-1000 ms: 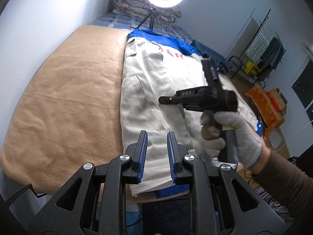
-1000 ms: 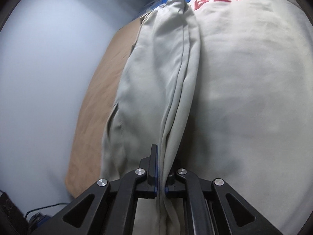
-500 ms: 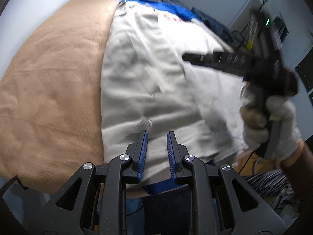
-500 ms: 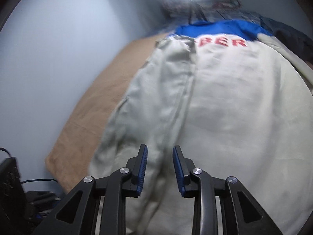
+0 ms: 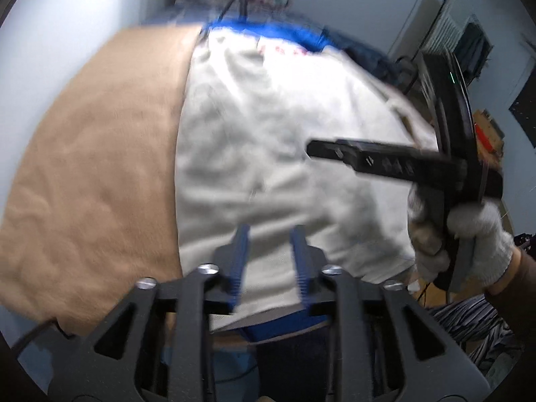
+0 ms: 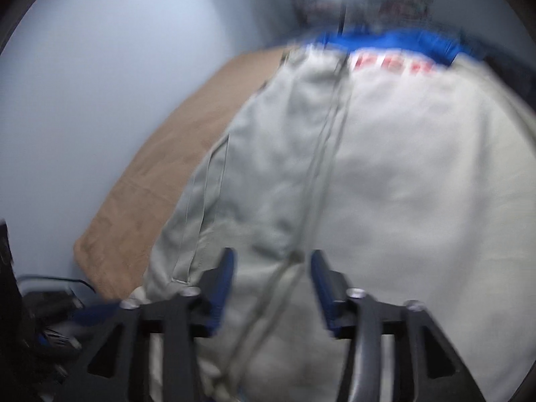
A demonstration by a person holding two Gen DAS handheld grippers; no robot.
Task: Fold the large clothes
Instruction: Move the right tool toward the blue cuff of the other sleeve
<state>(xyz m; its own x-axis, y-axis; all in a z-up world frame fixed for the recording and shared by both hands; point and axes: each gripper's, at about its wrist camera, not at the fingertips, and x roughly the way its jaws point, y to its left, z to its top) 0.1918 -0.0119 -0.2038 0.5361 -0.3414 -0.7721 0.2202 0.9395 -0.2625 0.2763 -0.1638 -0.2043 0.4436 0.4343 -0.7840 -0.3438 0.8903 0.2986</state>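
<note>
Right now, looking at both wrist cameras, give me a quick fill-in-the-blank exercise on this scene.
1. The pale grey garment lies on a ____ blanket.
2. The lettering near its far end is ____.
3. The band beyond the lettering is ____.
4. The hand holding the right gripper wears a white ____.

Missing words: tan; red; blue; glove

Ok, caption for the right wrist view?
Right claw opening above the beige garment spread on the tan blanket.

Cream garment (image 5: 268, 154), blue-and-red trim; tan blanket (image 5: 93, 174)
</note>
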